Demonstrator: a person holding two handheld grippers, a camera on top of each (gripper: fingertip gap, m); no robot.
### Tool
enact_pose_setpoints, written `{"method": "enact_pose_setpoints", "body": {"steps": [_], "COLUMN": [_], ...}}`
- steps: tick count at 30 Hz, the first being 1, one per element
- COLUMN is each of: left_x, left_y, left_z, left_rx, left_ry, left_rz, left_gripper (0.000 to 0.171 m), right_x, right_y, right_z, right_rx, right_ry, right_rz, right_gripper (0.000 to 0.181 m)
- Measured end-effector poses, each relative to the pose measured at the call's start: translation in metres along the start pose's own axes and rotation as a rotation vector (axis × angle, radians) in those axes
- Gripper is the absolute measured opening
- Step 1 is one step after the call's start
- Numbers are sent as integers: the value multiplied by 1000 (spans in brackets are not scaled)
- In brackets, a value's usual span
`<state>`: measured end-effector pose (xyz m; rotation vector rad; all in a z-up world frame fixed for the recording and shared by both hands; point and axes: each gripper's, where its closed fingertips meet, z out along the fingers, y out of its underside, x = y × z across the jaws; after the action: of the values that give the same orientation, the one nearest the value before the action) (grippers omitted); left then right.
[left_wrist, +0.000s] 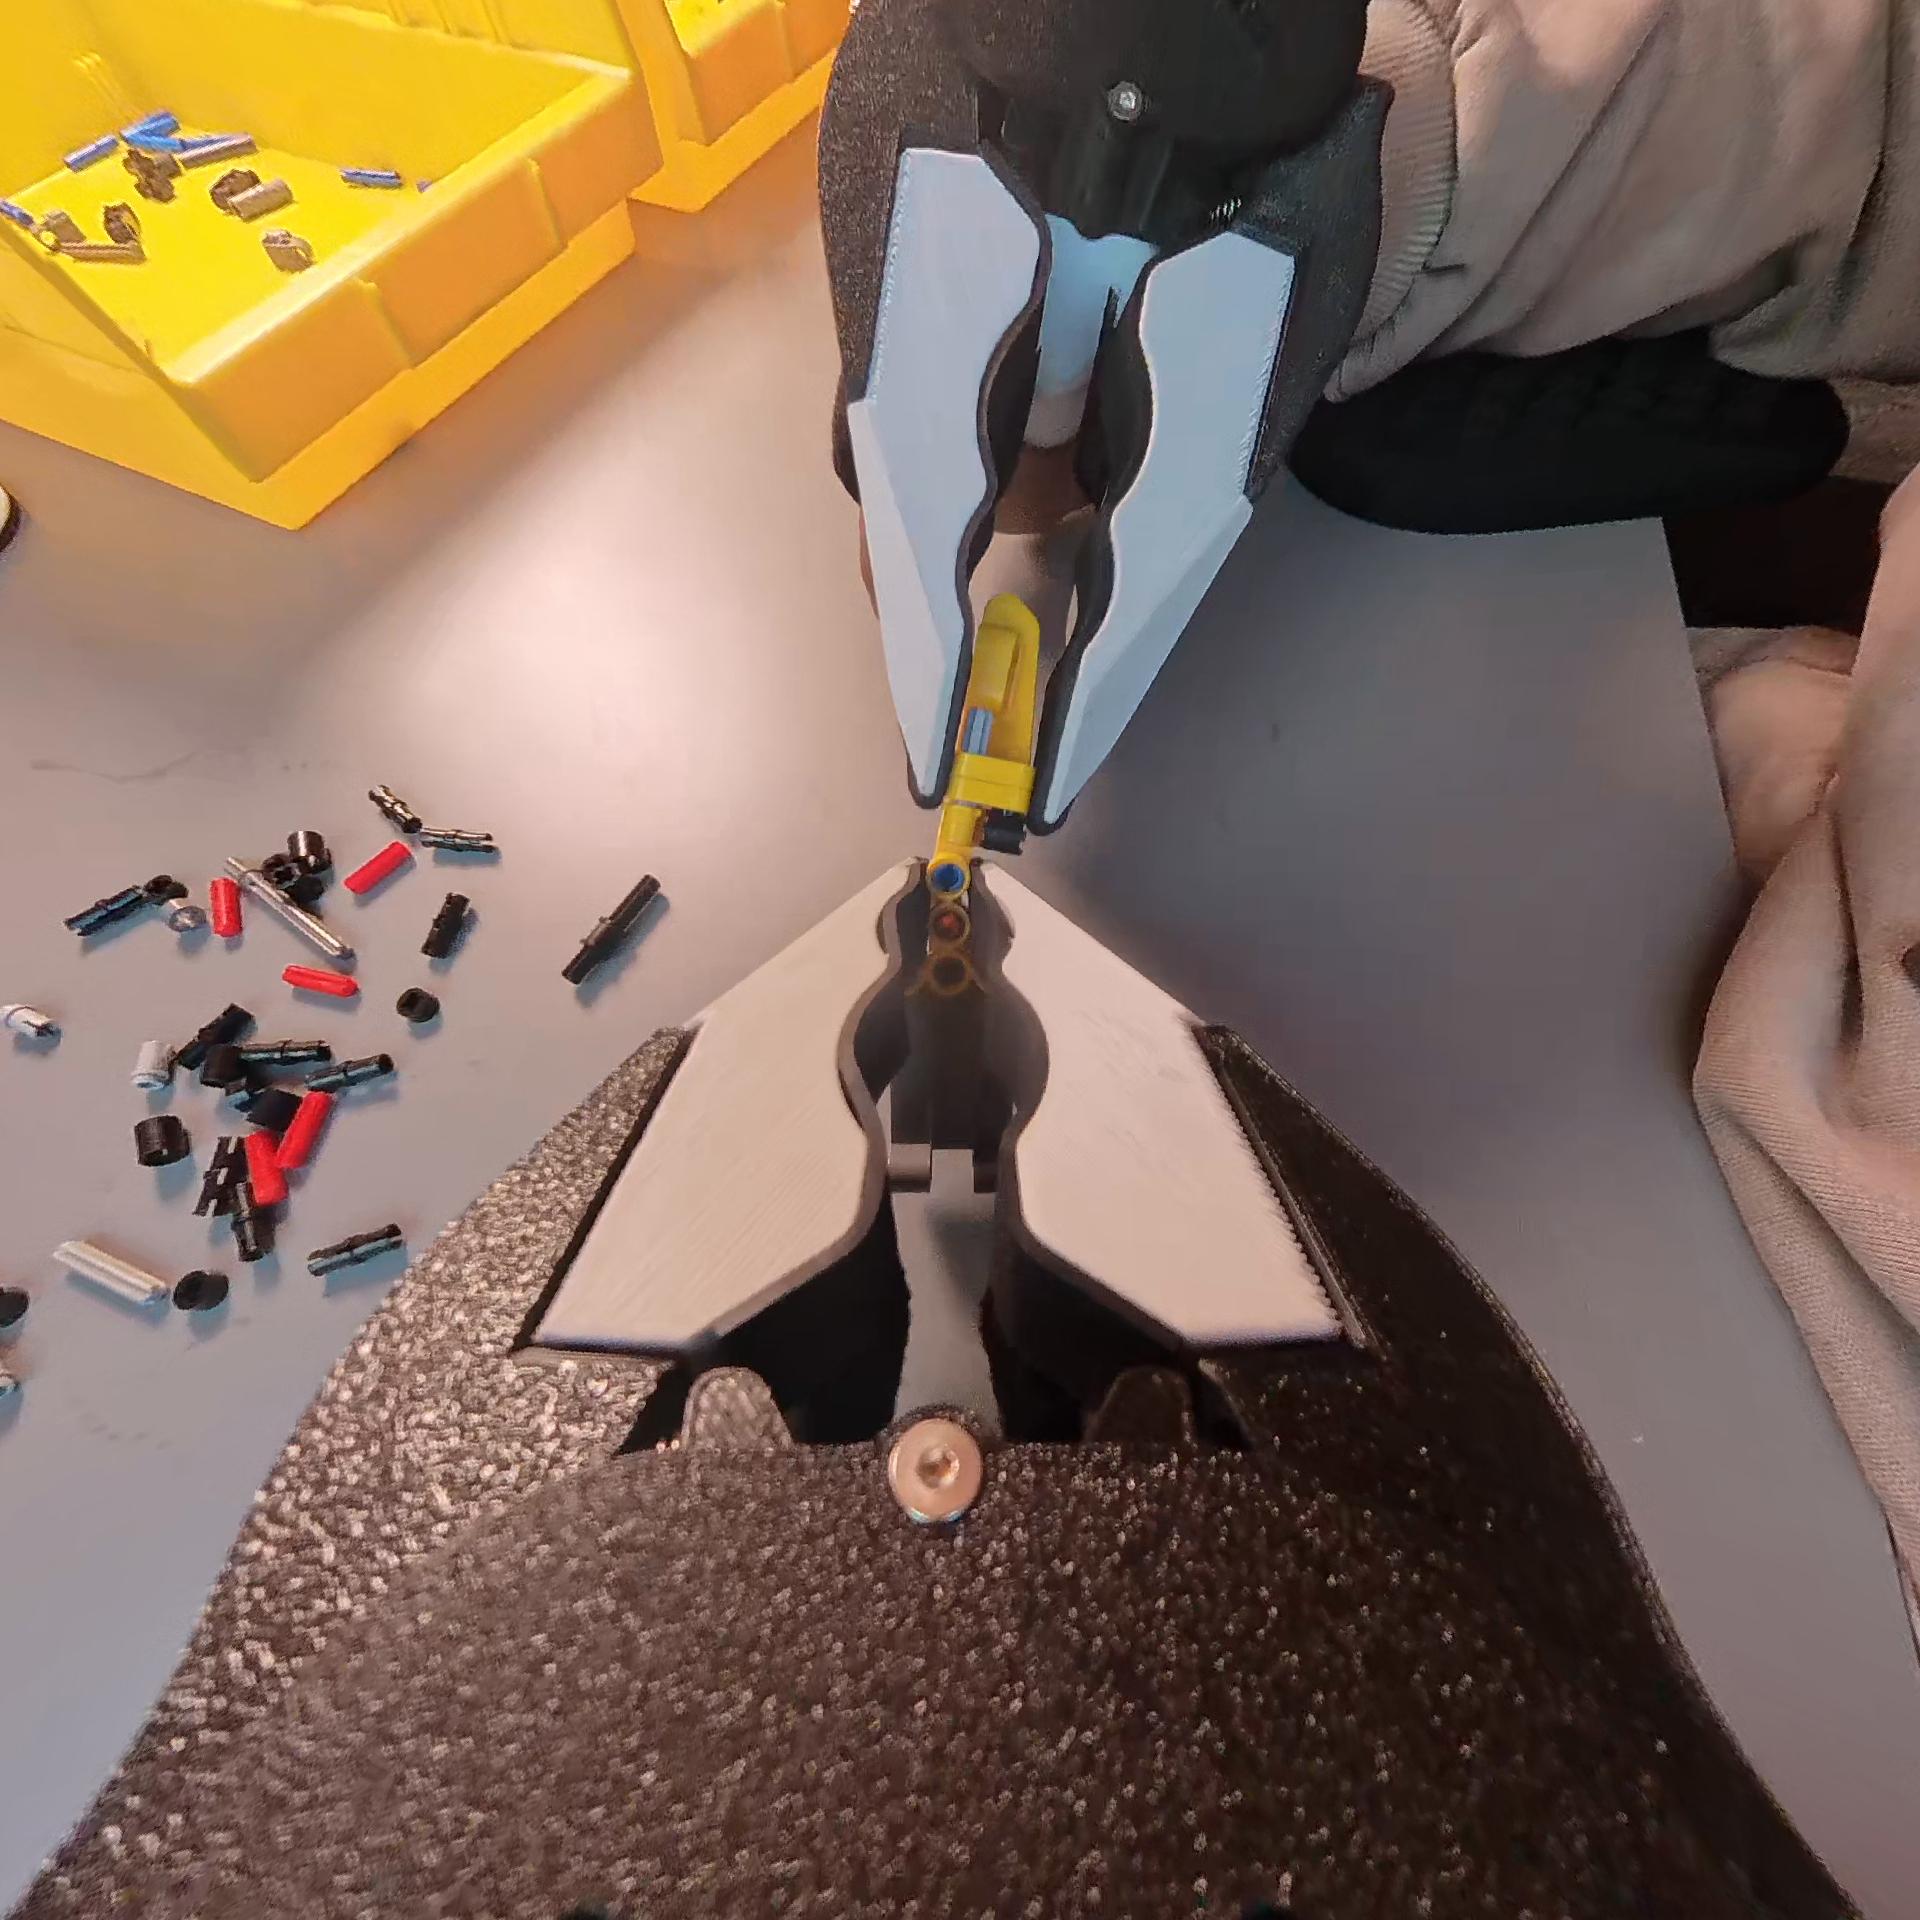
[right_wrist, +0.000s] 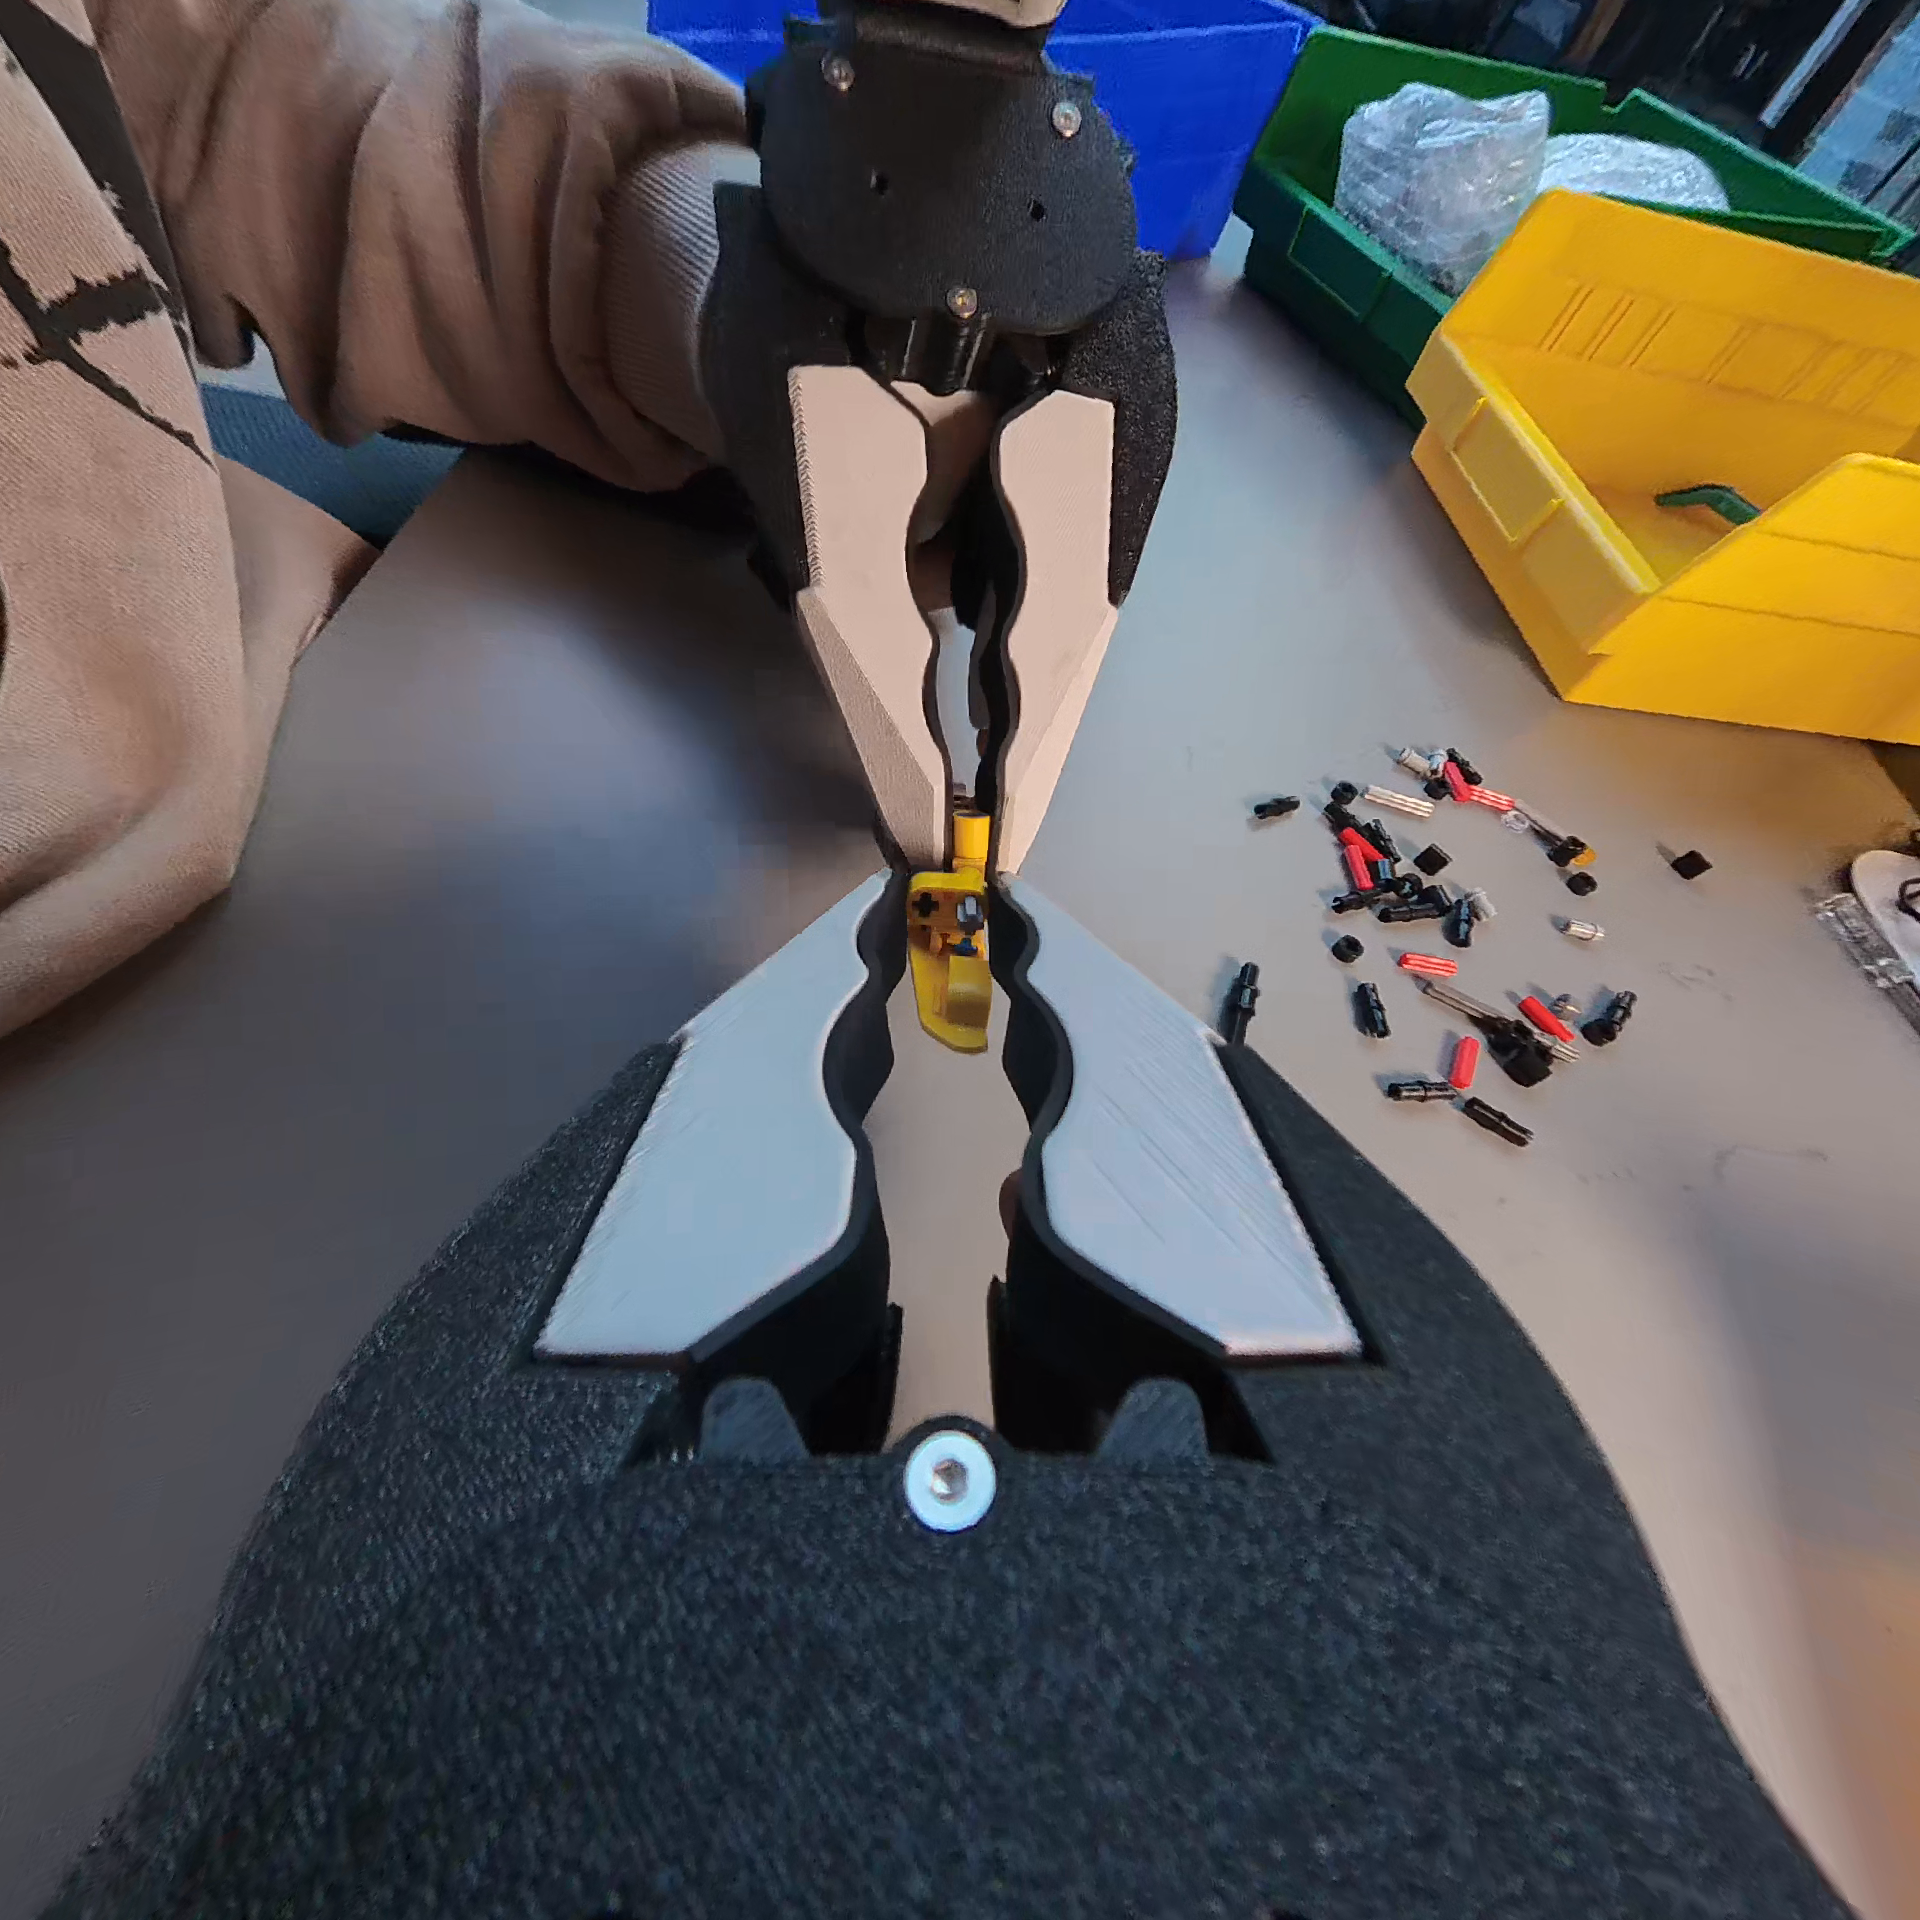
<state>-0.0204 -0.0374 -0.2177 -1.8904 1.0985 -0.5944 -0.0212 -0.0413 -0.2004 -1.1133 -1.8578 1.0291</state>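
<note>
Above a smooth grey tabletop (left_wrist: 644, 644), two hand-held grippers with pale grey fingers and black textured bodies meet tip to tip. Between them sits a small yellow plastic building-toy assembly (left_wrist: 987, 769) — a curved yellow piece joined to a thin yellow beam with round holes (left_wrist: 948, 940).

From the left wrist view, the left gripper (left_wrist: 948, 883) is closed on the holed beam, whose end pokes out between its fingertips, with a blue pin showing in the first hole. Opposite it, the right gripper (left_wrist: 985, 816) clamps the curved yellow piece, its fingertips pinching the squared lower part, where a tiny black peg sticks out.

From the right wrist view, the right gripper (right_wrist: 943, 894) grips the curved yellow piece (right_wrist: 951, 956) between its fingertips, and the left gripper (right_wrist: 951, 847) closes on the yellow part just beyond. Both grippers are held above the table, the assembly off the surface.

A person's beige sleeve (right_wrist: 436, 239) reaches to the left gripper. To one side of the grippers lies a loose scatter of small black, red and grey plastic pins and connectors (left_wrist: 249, 1049) on the table. Farther back stands an open yellow plastic bin (left_wrist: 270, 312) holding a few blue and dark pieces. A green plastic bin (right_wrist: 1351, 239) with clear bags inside and a blue plastic bin (right_wrist: 1195, 114) stand beyond it.
</note>
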Motion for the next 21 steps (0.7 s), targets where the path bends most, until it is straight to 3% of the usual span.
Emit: {"method": "enact_pose_setpoints", "body": {"steps": [2,4,5,10,14,16,18,21], "left_x": [-30,-36,-41,-35,-33,-30,-27,-12], "left_y": [27,3,-4,21,22,25,17,-15], "left_z": [-10,-31,-36,-11,-4,-1,-2,-12], "left_rx": [-114,80,109,-27,-45,-70,-27,153], "left_ry": [-124,-68,-89,-60,-40,-34,-27,92], "left_rz": [12,-135,-123,-96,-98,-82,-78,-163], "left_gripper": [6,5,6,7,7,16,25,24], "right_x": [14,36,39,26,24,20,17,14], "right_y": [-7,-13,-10,-7,-5,-3,-3,-12], "right_z": [-18,-50,-55,-42,-38,-34,-32,-29], "right_rx": [76,150,133,143,146,133,128,154], "right_ry": [33,92,118,56,27,19,17,32], "right_rz": [52,108,84,94,103,95,81,44], "right_gripper": [12,12,12,13,13,14,14,14]}}
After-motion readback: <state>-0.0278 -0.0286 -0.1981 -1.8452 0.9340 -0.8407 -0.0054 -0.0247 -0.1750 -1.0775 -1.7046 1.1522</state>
